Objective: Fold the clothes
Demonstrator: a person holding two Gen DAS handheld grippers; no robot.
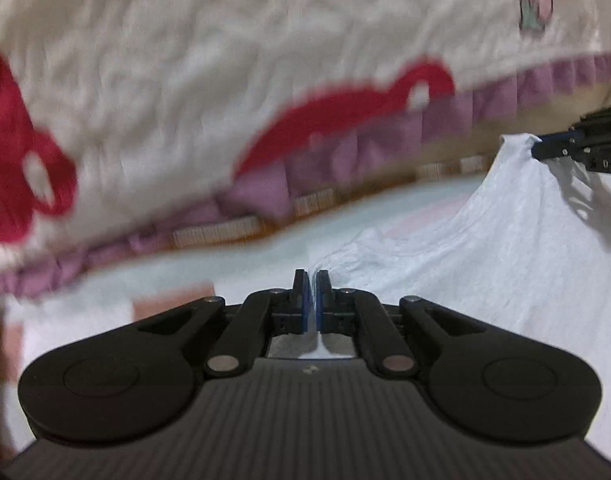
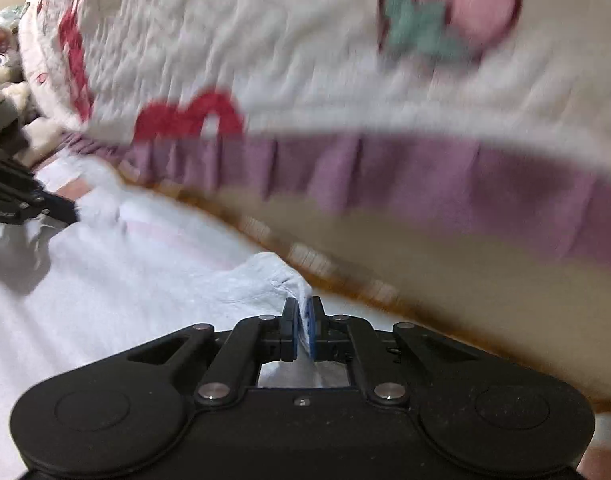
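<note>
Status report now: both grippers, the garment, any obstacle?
Left gripper shut on white garment. Right gripper shut on it too. Quilt hangs close ahead.

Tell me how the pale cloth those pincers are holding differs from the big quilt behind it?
The pale garment is plain, bluish white; the quilt is cream with red and pink motifs and a purple ruffle. The garment is pinched by both the left gripper and right gripper; the quilt is untouched. Both are fabric.

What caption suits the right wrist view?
Right gripper pinching the white garment beside a quilt, left gripper holding its far edge.
</note>
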